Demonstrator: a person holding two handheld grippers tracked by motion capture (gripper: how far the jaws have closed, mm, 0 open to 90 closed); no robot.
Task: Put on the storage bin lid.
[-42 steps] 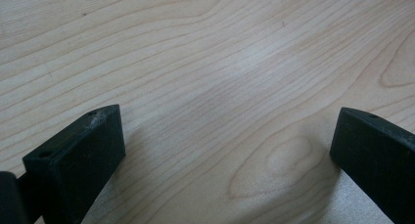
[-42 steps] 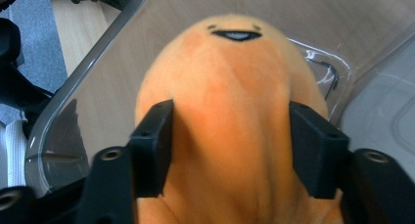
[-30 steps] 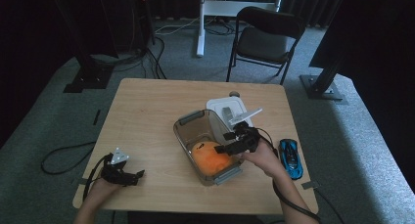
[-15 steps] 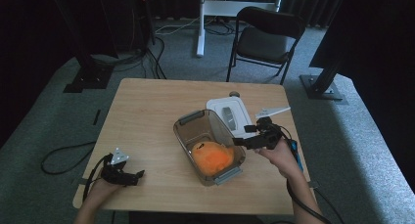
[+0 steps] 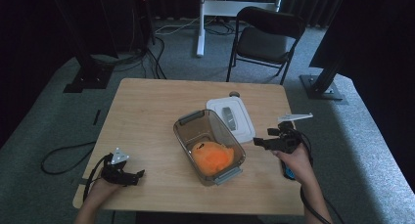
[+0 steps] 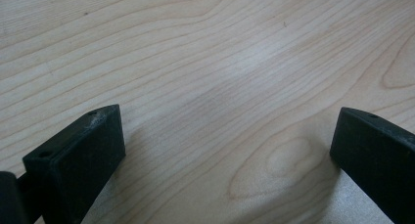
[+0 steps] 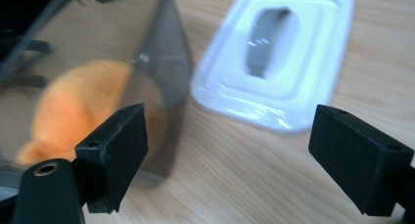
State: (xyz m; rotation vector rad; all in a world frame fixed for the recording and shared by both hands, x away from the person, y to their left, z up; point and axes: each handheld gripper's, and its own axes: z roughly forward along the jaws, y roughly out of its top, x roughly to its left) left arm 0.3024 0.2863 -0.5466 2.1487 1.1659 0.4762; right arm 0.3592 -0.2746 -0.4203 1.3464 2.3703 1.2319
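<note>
Pale wood table (image 5: pixel 147 116), grey carpet (image 5: pixel 44 136).

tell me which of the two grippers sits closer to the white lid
The right gripper, just beside the white lid and the container holding the orange toy. The left gripper rests far off at the table's near left corner.

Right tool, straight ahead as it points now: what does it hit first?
Likely the white lid, ahead between the right tool's open jaws; the bin with the orange toy sits just left. Depth is unclear.
</note>
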